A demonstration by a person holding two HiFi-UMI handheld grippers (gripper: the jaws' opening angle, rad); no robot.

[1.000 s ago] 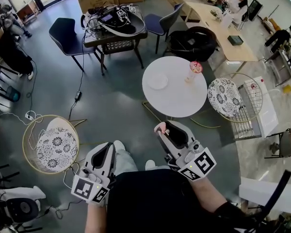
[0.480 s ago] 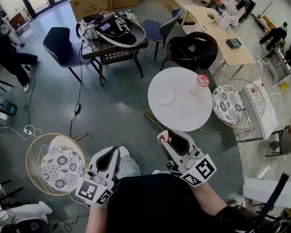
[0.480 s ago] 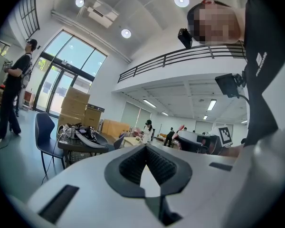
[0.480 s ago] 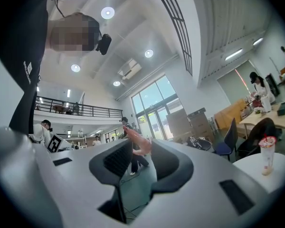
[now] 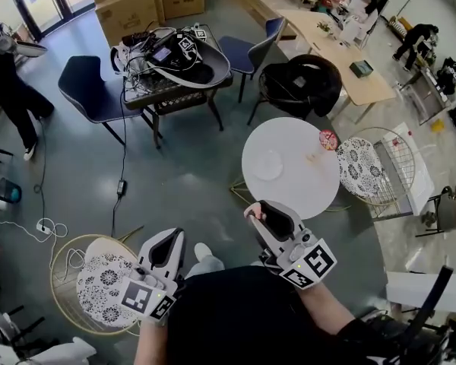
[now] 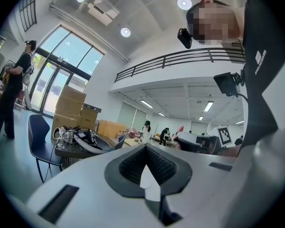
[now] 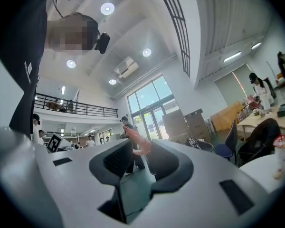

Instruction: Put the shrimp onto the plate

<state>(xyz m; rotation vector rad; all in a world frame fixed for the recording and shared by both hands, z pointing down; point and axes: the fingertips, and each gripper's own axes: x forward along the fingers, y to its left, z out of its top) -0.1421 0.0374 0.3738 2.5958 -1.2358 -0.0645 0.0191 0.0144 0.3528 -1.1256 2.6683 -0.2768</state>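
A small pink shrimp (image 5: 250,210) (image 7: 134,140) sits pinched at the tips of my right gripper (image 5: 255,213) (image 7: 139,147), which is shut on it and held up in the air in front of my body. The round white table (image 5: 300,192) lies just beyond that gripper. A pale white plate (image 5: 267,164) rests on its left half. My left gripper (image 5: 169,238) (image 6: 146,148) hangs lower left over the grey floor, its jaws shut with nothing between them.
A cup with a pink lid (image 5: 327,139) (image 7: 280,151) stands at the table's right edge. Wire chairs with patterned cushions sit at right (image 5: 361,166) and lower left (image 5: 110,280). A cluttered dark table (image 5: 171,55), chairs, cardboard boxes and people fill the far room.
The round table now shows lower and further right in the head view, nearer my right gripper. Both grippers keep their pose, and the shrimp stays held.
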